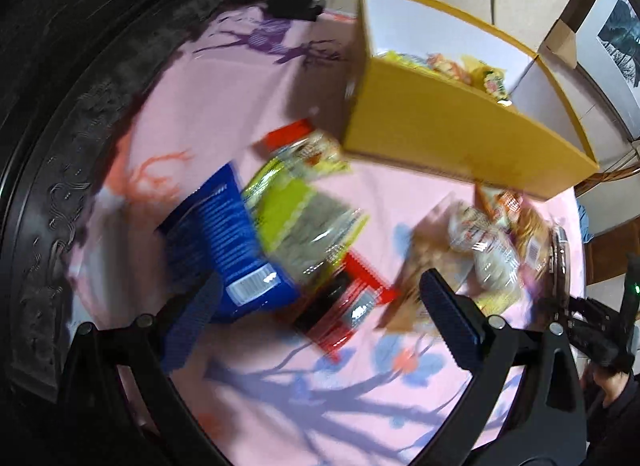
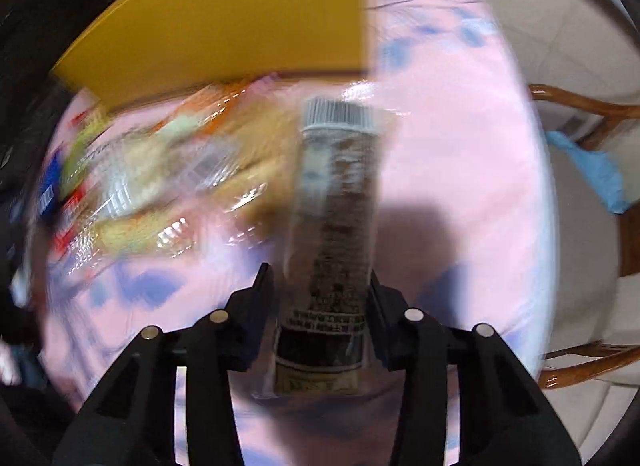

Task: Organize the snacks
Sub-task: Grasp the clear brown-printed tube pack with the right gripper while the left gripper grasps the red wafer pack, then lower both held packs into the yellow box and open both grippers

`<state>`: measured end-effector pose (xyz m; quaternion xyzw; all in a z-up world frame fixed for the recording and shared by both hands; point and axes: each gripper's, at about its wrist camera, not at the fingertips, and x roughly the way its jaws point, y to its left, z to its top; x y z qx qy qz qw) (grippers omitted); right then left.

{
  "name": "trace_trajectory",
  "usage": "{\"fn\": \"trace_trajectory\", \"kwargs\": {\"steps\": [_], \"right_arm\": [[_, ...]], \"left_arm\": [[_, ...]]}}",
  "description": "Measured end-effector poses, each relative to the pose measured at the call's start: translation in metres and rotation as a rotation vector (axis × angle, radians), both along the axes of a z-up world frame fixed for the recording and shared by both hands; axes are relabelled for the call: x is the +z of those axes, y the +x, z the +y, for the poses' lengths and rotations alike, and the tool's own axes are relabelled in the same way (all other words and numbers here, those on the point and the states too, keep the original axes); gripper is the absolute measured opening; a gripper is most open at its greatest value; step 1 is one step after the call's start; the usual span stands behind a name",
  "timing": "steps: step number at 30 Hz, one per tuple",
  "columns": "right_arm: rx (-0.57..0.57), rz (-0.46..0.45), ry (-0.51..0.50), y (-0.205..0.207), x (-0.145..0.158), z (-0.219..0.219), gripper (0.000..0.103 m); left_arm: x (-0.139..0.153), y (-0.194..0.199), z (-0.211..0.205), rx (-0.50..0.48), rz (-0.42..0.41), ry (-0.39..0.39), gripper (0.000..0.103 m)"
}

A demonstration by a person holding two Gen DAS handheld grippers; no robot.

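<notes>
A yellow cardboard box [image 1: 460, 137] stands on the pink tablecloth [image 1: 192, 113], with a few snack packets inside it. In front of it lie a blue bag [image 1: 228, 242], a green-and-clear packet [image 1: 304, 217] and a red packet [image 1: 348, 306]. My left gripper [image 1: 320, 310] hovers open just above these, with nothing between its fingers. Clear packets [image 1: 492, 238] are heaped to the right. In the right wrist view my right gripper [image 2: 320, 286] is shut on a long clear packet of dark snacks [image 2: 332, 205], held over the cloth below the box [image 2: 224, 25]. Both views are blurred.
A dark carved piece of furniture [image 1: 60, 145] runs along the table's left side. A wooden chair [image 2: 580, 101] with a blue cloth [image 2: 592, 169] stands past the table's right edge. A heap of clear packets [image 2: 160, 169] lies left of the held one.
</notes>
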<state>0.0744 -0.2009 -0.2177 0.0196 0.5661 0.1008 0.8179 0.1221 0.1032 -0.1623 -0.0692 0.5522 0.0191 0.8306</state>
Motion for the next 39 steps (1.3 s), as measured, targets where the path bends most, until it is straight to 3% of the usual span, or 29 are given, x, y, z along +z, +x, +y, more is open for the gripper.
{"fn": "trace_trajectory", "kwargs": {"steps": [2, 6, 11, 14, 17, 20, 22, 23, 25, 27, 31, 35, 39], "right_arm": [[0.050, -0.002, -0.019, -0.013, -0.001, 0.023, 0.048], [0.108, -0.037, -0.149, -0.024, -0.005, 0.054, 0.058], [0.094, -0.017, -0.136, -0.011, -0.006, 0.050, 0.059], [0.087, -0.019, -0.130, -0.008, -0.006, 0.050, 0.059], [0.074, -0.017, -0.109, -0.008, -0.005, 0.048, 0.059], [0.060, -0.017, -0.095, -0.015, -0.003, 0.040, 0.059], [0.056, -0.018, -0.094, -0.017, -0.003, 0.034, 0.059], [0.053, -0.019, -0.099, -0.017, -0.002, 0.033, 0.053], [0.037, -0.033, -0.121, -0.020, -0.002, 0.030, 0.037], [0.015, -0.034, -0.083, -0.020, -0.001, 0.022, 0.030], [0.013, -0.098, -0.067, -0.031, 0.018, 0.017, 0.030], [0.032, -0.169, -0.039, -0.039, 0.044, 0.021, 0.030], [0.076, -0.243, 0.011, -0.035, 0.079, 0.038, 0.030]], "left_arm": [[-0.001, -0.010, 0.010, -0.007, 0.005, -0.004, 0.101], [-0.010, -0.022, 0.005, -0.080, 0.031, 0.018, 0.101], [-0.042, -0.015, -0.017, -0.181, 0.062, 0.033, 0.101], [-0.064, -0.006, -0.034, -0.259, 0.075, 0.103, 0.100], [-0.084, 0.002, -0.034, -0.281, 0.114, 0.090, 0.091], [-0.081, 0.002, -0.032, -0.284, 0.072, 0.087, 0.079], [-0.076, 0.000, -0.031, -0.286, 0.053, 0.089, 0.060], [-0.074, -0.002, -0.031, -0.283, 0.048, 0.089, 0.045], [-0.072, -0.006, -0.032, -0.274, 0.052, 0.089, 0.045], [-0.070, -0.011, -0.032, -0.245, 0.054, 0.064, 0.045], [-0.048, -0.027, -0.036, -0.209, 0.030, 0.004, 0.045], [0.001, -0.036, -0.061, -0.238, -0.069, -0.005, 0.045], [0.038, -0.013, -0.087, -0.244, -0.142, -0.002, 0.045]]}}
